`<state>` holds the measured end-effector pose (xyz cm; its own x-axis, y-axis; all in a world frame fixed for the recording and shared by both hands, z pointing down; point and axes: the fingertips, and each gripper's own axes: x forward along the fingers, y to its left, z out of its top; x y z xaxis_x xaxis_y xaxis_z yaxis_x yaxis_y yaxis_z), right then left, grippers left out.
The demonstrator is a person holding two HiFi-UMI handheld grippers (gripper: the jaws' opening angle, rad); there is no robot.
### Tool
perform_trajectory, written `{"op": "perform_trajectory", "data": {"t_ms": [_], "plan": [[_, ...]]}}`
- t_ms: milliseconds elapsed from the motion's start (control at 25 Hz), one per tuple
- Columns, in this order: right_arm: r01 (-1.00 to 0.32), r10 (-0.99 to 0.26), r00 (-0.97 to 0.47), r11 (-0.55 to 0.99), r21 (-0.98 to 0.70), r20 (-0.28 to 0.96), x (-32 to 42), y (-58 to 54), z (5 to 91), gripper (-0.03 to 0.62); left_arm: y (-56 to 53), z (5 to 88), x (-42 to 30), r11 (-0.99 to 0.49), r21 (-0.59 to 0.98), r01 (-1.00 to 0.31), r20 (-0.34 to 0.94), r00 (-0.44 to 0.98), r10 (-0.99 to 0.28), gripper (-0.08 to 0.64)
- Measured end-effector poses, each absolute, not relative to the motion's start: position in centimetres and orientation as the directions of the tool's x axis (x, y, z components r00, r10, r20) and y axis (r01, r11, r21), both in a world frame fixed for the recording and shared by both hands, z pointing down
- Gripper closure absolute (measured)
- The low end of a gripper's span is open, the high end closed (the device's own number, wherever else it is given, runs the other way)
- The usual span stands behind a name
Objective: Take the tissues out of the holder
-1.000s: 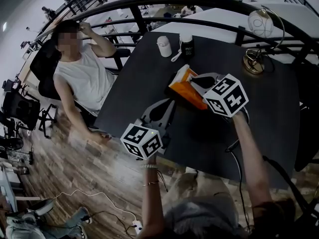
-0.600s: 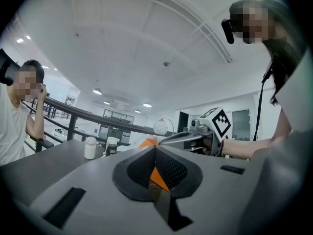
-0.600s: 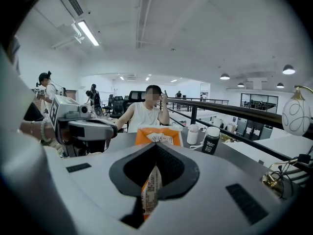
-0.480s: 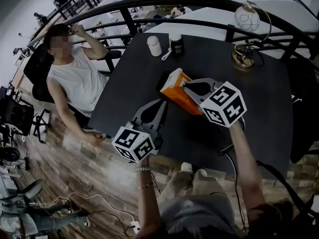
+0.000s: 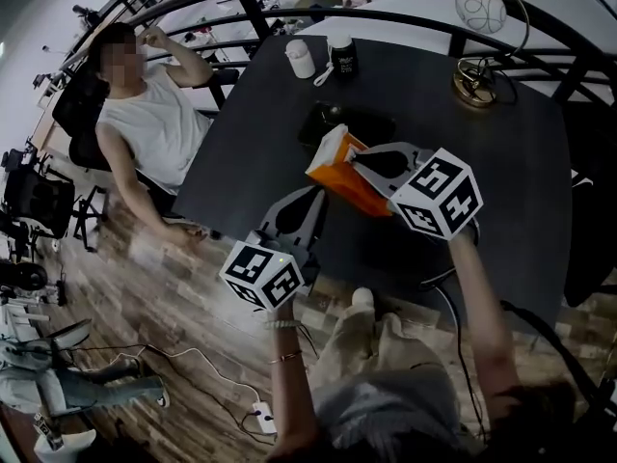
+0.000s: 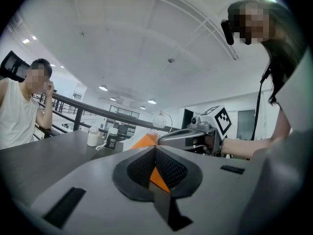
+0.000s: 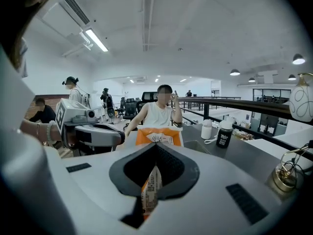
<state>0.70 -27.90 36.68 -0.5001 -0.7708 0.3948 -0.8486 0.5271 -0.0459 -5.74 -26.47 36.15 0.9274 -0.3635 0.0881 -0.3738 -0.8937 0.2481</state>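
Between right gripper (image 5: pixel 357 160) jaws, orange tissue pack (image 5: pixel 333 170), white printed panel

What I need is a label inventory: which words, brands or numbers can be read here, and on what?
Nothing can be read word for word.
Orange pack: print on its front and on its clamped edge, too small to read.
Black bottle: white label print, too blurred to read.
Marker cubes: black-and-white square patterns only, no words.
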Motion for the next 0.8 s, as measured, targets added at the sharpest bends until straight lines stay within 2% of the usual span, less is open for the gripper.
{"op": "perform_trajectory", "data": {"t_ms": [440,800], "plan": [[-0.810,-0.734,-0.570,0.576,-0.106,0.368,-1.3,-21.0,37.9,0.578,-20.0,37.1,-7.9,-0.875,0.249,-0.416,0.121,0.909,-0.398,0.552],[-0.822,-0.727,-0.547,0.560,-0.101,0.415,-1.5,-21.2,42.0,0.578,-19.2,40.6,-8.2,-0.862,0.275,-0.427,0.180,0.903,-0.390,0.552]]}}
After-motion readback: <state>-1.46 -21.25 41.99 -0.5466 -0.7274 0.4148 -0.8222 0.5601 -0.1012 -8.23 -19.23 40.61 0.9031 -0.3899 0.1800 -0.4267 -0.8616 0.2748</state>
